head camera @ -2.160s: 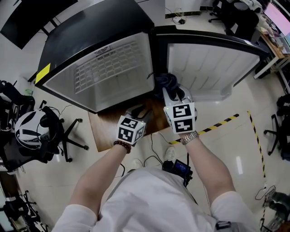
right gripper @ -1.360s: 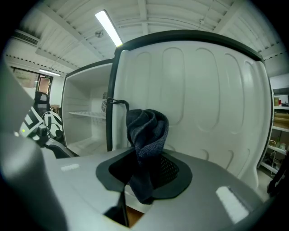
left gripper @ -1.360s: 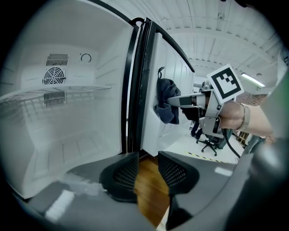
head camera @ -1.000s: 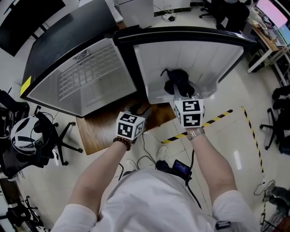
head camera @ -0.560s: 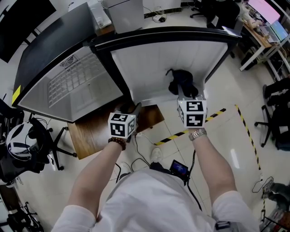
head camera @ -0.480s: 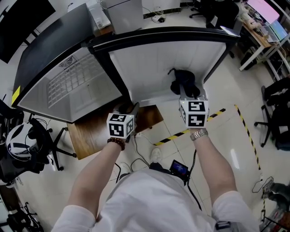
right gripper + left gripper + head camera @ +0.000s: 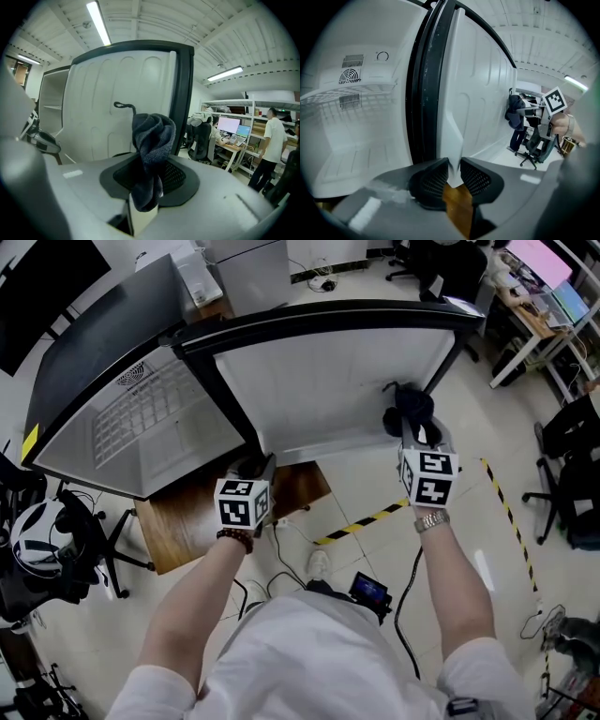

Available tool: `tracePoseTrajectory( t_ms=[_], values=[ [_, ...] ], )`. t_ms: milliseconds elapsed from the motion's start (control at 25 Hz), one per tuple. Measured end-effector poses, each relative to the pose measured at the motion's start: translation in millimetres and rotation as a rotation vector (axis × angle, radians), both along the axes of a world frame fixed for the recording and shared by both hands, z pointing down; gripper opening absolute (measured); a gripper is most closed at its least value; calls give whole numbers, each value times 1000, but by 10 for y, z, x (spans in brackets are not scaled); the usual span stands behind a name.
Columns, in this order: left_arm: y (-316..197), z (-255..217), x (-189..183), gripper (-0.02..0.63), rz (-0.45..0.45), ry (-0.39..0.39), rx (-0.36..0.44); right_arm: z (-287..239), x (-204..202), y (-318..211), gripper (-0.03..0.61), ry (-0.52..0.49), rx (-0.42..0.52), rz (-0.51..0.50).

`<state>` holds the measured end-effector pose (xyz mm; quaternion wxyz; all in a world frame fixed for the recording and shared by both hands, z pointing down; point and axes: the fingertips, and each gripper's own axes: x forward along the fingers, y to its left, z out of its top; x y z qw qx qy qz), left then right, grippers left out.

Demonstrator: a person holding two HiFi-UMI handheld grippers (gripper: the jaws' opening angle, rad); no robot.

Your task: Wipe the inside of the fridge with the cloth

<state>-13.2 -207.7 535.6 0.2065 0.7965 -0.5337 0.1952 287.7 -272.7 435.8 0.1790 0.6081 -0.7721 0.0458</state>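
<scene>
Low in the head view, two bare forearms reach out from a white shirt, each hand carrying a gripper topped by a cube of black-and-white square markers. The left gripper [image 7: 453, 165] has just been closing its dark, mesh-textured fingers, and they now pinch the thin pointed lower edge of the white moulded-plastic fridge door [image 7: 328, 381], low and left of centre in the head view. The right gripper [image 7: 149, 177], at centre right there, has its fingers clamped on a dark blue-grey terry cloth [image 7: 152, 140], which is bunched into a nubbly wad standing up out of the pads, a thin loop curling off its top. The cloth sits before the ribbed, smooth door lining near that door's right edge; whether it presses on the plastic cannot be told. Below the fridge lie a brown wooden board [image 7: 183, 521] and a strip of yellow-and-black striped tape [image 7: 361, 523] on glossy pale floor tiles. To the left of the door, the open white cabinet shows a wire grid shelf [image 7: 159, 413] inside a matte black shell [image 7: 103, 324]. Desks with screens stand far upper right.
</scene>
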Motion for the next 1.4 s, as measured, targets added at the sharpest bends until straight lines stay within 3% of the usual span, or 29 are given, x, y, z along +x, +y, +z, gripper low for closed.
tracePoseTrajectory(
  t_ms=[480,720,920,1160,1400],
  values=[
    [18,-12,16,81,-2,-5,1,-97,550,-61,104,-21,17,95],
    [33,4,42,87,17,6,-6,-160,435,27,104,-27,38,80],
    [129,33,71,135,61,9,-21,-106,-116,254,104,-51,45,-20],
    [364,53,34,138,104,7,-29,255,-1227,487,104,-78,-23,-225],
    [536,15,-232,138,85,2,-30,489,-2213,552,104,-93,-63,-380]
  ],
)
